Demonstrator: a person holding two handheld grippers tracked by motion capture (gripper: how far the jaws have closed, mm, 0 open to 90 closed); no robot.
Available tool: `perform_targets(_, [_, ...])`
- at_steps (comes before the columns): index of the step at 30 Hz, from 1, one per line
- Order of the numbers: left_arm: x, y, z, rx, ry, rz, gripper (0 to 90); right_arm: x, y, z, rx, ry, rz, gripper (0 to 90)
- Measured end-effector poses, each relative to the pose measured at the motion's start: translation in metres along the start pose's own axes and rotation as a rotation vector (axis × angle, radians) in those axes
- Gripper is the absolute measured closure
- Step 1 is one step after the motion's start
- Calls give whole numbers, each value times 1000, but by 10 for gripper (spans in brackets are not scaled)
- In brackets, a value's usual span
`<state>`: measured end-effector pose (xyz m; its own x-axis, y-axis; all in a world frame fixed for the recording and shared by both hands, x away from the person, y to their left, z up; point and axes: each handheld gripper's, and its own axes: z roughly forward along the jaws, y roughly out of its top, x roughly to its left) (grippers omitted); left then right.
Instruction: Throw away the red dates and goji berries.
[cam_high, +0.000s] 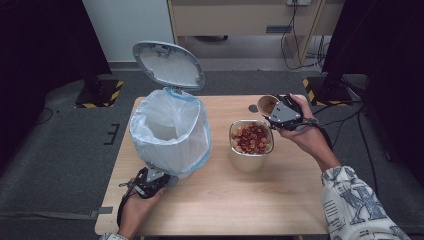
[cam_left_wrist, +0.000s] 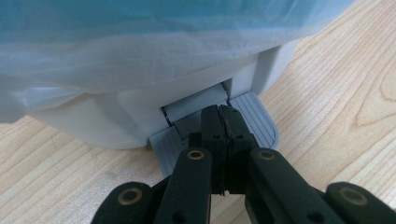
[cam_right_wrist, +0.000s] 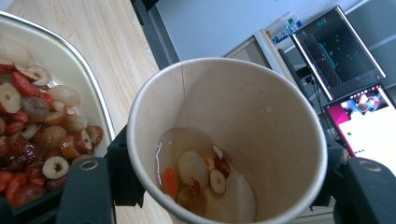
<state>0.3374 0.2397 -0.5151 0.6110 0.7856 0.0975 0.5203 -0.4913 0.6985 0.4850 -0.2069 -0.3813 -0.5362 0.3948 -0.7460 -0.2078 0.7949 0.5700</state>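
Wooden table (cam_high: 225, 200), left to right: left hand-held gripper (cam_left_wrist: 223, 122) pressed together, tips down on bin (cam_high: 170, 131) pedal (cam_left_wrist: 254, 122), lid (cam_high: 168, 64) up. Midway, bowl (cam_high: 251, 141) full of fruit. At right, right hand-held gripper (cam_high: 278, 113) pinching paper cup (cam_right_wrist: 229, 140), tilted beside bowl, holding syrup and a few fruit pieces. Likely mid-emptying into bowl. Next: tip further, then carry cup to open bin, keeping pedal down.
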Motion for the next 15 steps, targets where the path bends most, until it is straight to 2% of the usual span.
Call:
perform_targets(10, [0,0,0,-3,-3,-5,887,6,4,-3,9,-6,-78,327])
perform_targets(13, [0,0,0,-3,-3,-4,887,9,6,-4,15,-7,-116,325])
perform_targets(15, [0,0,0,-4,-3,-5,887,10,7,-4,14,-6,-118,325])
